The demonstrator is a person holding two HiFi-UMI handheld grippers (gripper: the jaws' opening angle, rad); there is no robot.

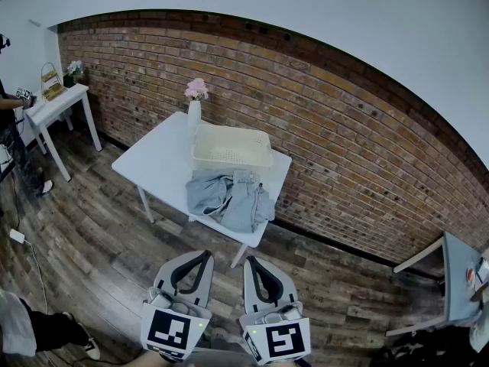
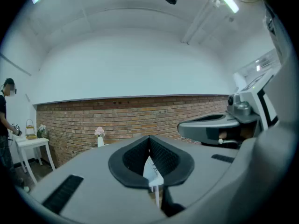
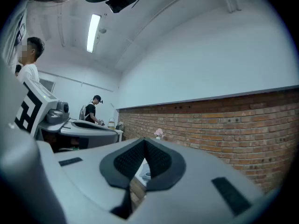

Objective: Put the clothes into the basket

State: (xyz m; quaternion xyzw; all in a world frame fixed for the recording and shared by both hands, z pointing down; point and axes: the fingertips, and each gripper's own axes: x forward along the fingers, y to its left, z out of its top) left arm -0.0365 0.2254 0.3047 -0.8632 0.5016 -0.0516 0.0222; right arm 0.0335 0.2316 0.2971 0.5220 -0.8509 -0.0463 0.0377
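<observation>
at table (image 1: 157, 159) edge, clothes (image 1: 229, 197) beside basket (image 1: 229, 147)

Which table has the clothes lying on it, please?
The middle table, with grey clothes beside the cream basket; the left table and right table show none.

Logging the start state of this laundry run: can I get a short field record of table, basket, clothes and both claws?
Table: white rectangular table, by brick wall
Basket: cream perforated plastic basket, on table, no clothes inside
Clothes: crumpled grey-blue fabric pile, on table's near edge, outside basket
Left claw: shut, empty, short of table
Right claw: shut, empty, short of table
</observation>
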